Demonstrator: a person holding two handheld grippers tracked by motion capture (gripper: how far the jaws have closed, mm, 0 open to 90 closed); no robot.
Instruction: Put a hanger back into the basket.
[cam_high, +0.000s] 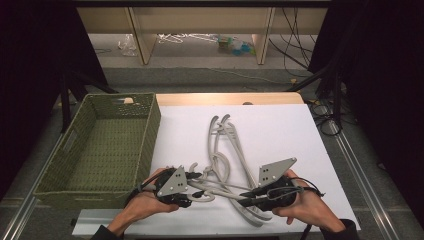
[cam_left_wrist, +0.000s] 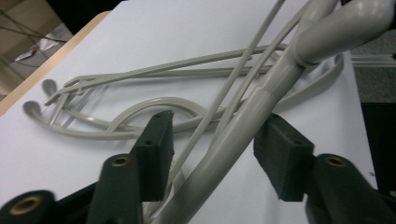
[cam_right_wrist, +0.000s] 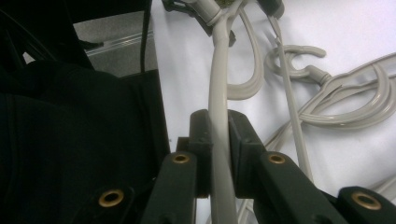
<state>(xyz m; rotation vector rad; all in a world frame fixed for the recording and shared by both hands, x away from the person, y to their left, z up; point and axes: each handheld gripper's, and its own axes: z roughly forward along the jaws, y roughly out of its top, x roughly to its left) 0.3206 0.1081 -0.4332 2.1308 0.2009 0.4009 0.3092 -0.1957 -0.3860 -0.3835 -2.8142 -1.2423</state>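
Right claw, lower centre of the right gripper view, is clamped on a grey hanger arm running up between its pads; left claw stands apart, that hanger's thick arm crossing the gap without the pads pressing it. High view puts both claws at the lower middle of the white bench over the hanger pile, green basket at left; the gripper views give the pad contact
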